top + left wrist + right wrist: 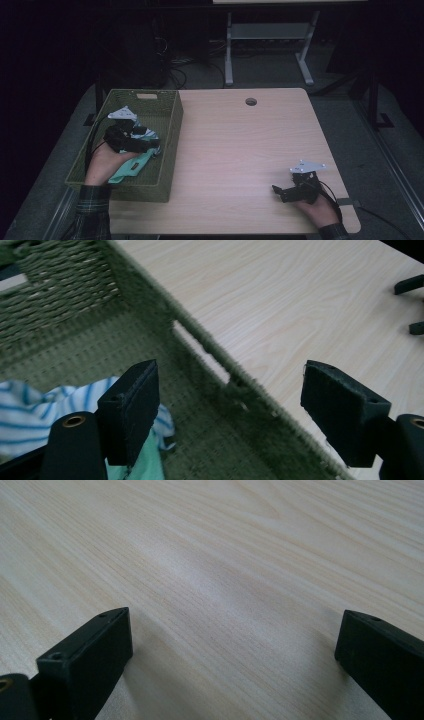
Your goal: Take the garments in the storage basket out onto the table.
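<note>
The left tool [150, 145] hangs inside the green woven basket [172, 130], which stands at the left edge of the tabletop [240, 145]. Its jaws stand wide apart with nothing between the pads. In the left gripper view the left pad [131, 410] sits just above a small heap of cloth at the basket's floor: a white piece with blue stripes [30, 410] and a mint-green piece [150, 465] beside it. Whether the pad actually touches the cloth is hard to tell from this angle; it seems to hover just over it. From the high view the same cloths lie toward the near end of the basket, partly under the person's left hand [102, 162]. The right tool [276, 191] rests low at the near right corner of the tabletop, well apart from the basket, pointing left. Its jaws are also spread wide over bare wood and hold nothing.
</note>
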A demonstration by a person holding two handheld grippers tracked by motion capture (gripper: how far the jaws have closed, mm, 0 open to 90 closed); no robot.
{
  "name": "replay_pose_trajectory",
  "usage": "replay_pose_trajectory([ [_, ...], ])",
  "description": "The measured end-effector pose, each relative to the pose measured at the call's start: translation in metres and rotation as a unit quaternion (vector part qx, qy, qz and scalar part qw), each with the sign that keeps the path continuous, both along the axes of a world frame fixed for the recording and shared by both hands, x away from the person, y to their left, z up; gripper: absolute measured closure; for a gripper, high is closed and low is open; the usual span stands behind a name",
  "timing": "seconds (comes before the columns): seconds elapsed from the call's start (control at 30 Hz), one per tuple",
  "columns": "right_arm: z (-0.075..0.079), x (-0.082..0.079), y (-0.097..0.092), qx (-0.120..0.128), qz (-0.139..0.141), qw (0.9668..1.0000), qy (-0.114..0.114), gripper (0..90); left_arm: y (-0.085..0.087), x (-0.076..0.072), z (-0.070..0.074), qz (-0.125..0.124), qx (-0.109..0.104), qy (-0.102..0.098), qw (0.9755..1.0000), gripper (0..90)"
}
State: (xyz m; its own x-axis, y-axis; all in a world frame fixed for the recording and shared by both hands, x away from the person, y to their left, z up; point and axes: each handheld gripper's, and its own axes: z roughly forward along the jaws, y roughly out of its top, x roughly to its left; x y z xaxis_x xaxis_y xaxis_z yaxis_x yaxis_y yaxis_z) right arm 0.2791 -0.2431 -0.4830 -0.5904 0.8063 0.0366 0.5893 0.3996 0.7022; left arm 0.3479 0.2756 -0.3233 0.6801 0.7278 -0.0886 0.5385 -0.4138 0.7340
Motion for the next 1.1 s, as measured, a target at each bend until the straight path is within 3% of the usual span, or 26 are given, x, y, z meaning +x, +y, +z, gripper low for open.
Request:
replay_pose_trajectory([
  [0.6, 0.0, 0.0, 0.0, -0.001, 0.001, 1.0, -0.002, 1.4, 0.043, 0.002, -0.008, 0.041, 0.021, 0.001, 0.9989, 32.1],
  [0.97, 0.0, 0.0, 0.0, -0.001, 0.001, 1.0, -0.001, 1.4, 0.053, 0.005, -0.016, 0.053, 0.043, 0.001, 0.9977, 36.2],
  [1.1, 0.0, 0.0, 0.0, -0.001, 0.001, 1.0, -0.001, 1.4, 0.054, 0.008, -0.02, 0.057, 0.062, 0.005, 0.9964, 37.3],
])
